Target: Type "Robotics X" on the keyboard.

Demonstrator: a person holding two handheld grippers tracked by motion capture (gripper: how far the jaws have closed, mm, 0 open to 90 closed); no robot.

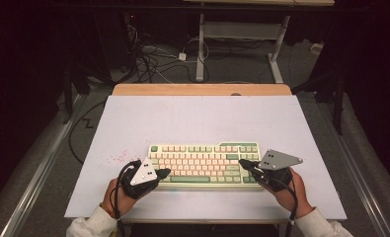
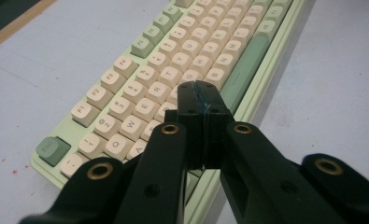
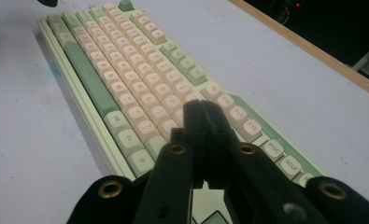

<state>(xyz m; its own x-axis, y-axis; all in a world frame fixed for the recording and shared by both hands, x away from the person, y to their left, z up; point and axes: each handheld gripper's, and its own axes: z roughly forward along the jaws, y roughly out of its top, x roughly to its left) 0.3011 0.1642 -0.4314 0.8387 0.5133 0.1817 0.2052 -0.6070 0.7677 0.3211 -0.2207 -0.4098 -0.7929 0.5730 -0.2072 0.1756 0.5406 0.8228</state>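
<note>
Both tongs poised over the keyboard [image 1: 205, 165]
We hold left tongs [image 1: 164, 172] and right tongs [image 1: 242, 163] pressed together, empty, above keys at lower centre; typing seems barely begun.

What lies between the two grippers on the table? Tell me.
In the high view, the green and cream keyboard spans the stretch between the left gripper and the right gripper. Each shut tip sits over one end of its keys.

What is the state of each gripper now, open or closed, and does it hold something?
Left gripper: closed, holding nothing, fingers together above the keyboard.
Right gripper: closed, holding nothing, over the keyboard's right end.
</note>
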